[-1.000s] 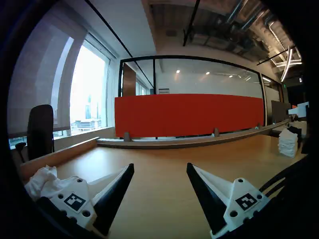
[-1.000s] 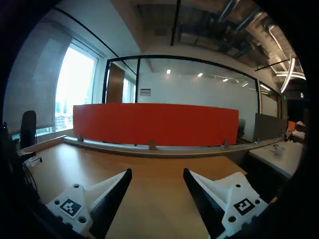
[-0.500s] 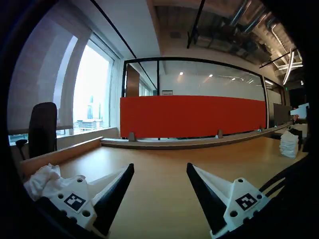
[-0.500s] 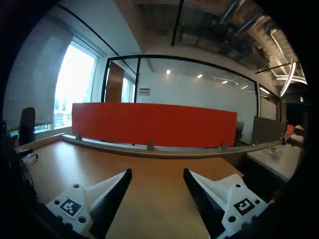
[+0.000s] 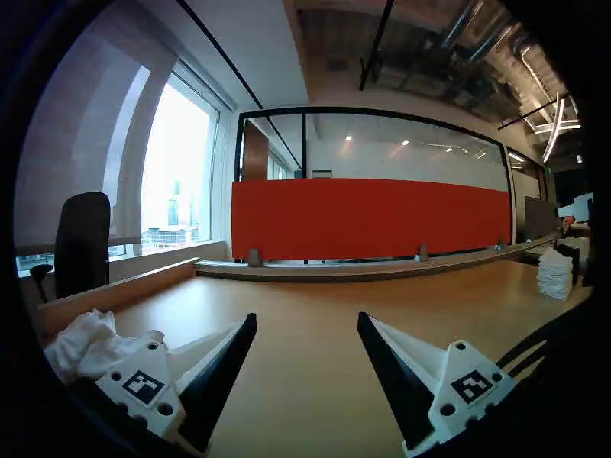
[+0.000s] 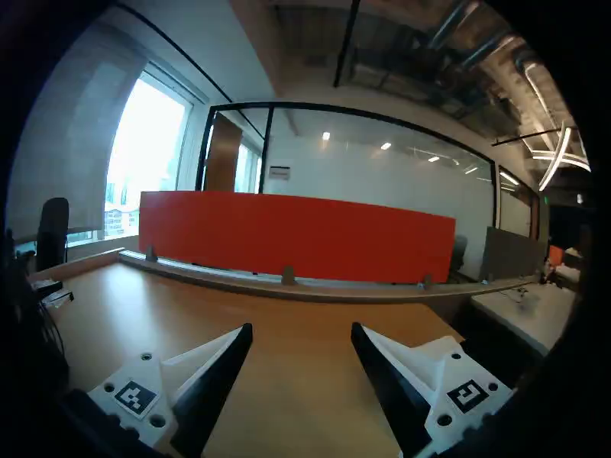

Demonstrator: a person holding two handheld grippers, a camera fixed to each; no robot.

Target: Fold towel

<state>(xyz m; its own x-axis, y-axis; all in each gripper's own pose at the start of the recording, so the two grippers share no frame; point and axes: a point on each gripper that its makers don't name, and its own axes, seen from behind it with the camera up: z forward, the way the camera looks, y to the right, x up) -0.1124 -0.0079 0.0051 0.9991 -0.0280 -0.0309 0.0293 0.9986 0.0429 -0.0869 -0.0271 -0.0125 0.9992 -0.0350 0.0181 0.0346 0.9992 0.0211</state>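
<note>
A crumpled white towel (image 5: 85,345) lies on the wooden desk (image 5: 305,328) at the far left, partly hidden behind my left gripper's left finger. A stack of folded white towels (image 5: 554,273) sits at the desk's far right. My left gripper (image 5: 307,320) hovers over the desk, open, with nothing between its fingers. In the right gripper view, my right gripper (image 6: 302,330) also stands open and empty above the wooden desk (image 6: 298,336).
A red divider panel (image 5: 370,218) runs along the desk's back edge, also seen as the red panel (image 6: 294,235). A black office chair (image 5: 80,243) stands at the left by the window. A white desk (image 6: 531,309) lies to the right beyond a gap.
Both views have drifted slightly; the left gripper view swung a little to the left, shifting the crumpled towel and red panel rightward. Both grippers stay open.
</note>
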